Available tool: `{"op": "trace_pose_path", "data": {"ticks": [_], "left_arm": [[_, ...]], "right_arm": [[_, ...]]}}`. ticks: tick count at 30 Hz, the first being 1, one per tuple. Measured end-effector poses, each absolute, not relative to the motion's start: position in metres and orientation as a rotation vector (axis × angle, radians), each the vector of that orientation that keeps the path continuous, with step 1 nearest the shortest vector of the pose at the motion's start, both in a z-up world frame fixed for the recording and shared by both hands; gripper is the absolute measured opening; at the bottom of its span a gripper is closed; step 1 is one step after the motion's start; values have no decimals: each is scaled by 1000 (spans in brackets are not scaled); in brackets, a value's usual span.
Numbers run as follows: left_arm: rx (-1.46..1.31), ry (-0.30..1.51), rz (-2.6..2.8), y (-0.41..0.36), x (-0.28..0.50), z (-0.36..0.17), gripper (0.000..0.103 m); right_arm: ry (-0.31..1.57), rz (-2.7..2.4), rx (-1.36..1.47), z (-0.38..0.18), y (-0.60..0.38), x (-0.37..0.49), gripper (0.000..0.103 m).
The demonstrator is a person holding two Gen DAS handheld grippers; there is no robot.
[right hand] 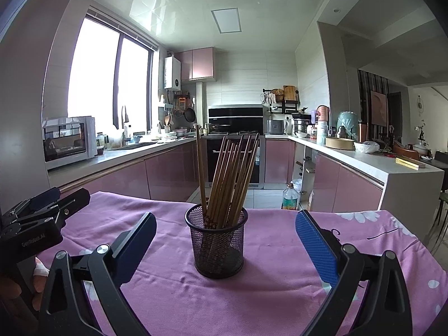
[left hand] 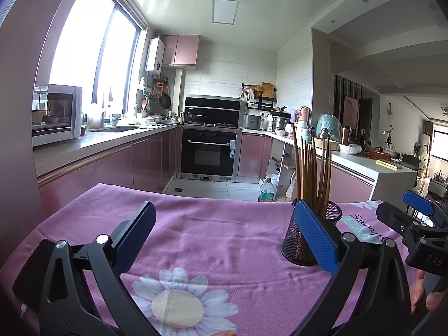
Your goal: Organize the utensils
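A black mesh cup (right hand: 217, 245) stands upright on the pink flowered tablecloth (right hand: 266, 288), holding several brown chopsticks (right hand: 229, 173) that lean to the right, with one nearly vertical. My right gripper (right hand: 226, 233) is open, its fingers spread to either side of the cup and a little short of it, not touching. In the left wrist view the same cup (left hand: 301, 245) sits behind my left gripper's right finger, with the chopsticks (left hand: 313, 173) rising above it. My left gripper (left hand: 224, 225) is open with nothing between its fingers, over bare cloth left of the cup.
The table's far edge (right hand: 173, 200) drops to a tiled kitchen floor. Pink cabinets and counters line both sides, with an oven (right hand: 235, 151) at the back. A plastic bottle (right hand: 289, 197) stands on the floor beyond the table. A hand shows at each frame's edge.
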State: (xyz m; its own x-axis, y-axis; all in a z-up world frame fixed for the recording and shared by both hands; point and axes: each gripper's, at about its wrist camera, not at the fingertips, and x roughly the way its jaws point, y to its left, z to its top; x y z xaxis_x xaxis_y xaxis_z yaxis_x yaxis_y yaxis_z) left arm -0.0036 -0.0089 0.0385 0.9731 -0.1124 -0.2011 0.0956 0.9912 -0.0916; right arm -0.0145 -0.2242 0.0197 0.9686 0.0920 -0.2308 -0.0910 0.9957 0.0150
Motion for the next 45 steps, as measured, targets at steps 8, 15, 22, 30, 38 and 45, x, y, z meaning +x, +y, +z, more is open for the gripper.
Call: {"op": "trace_pose_path", "data": {"ticks": [8, 15, 22, 30, 38, 45], "left_arm": [[-82, 206, -101, -10, -5, 38, 98], [-82, 206, -100, -12, -5, 37, 98], [-80, 206, -100, -12, -6, 37, 98], [-82, 206, -100, -12, -6, 37, 98], [-82, 206, -101, -12, -5, 36, 98], [-81, 206, -101, -12, -5, 36, 98]], "right_arm": [[227, 89, -1, 21, -224, -16, 96], [227, 89, 2, 22, -224, -16, 96], [227, 87, 3, 22, -224, -15, 96], [224, 85, 2, 21, -224, -17, 96], [227, 84, 0, 21, -223, -17, 96], [226, 83, 1, 22, -223, -16, 96]]}}
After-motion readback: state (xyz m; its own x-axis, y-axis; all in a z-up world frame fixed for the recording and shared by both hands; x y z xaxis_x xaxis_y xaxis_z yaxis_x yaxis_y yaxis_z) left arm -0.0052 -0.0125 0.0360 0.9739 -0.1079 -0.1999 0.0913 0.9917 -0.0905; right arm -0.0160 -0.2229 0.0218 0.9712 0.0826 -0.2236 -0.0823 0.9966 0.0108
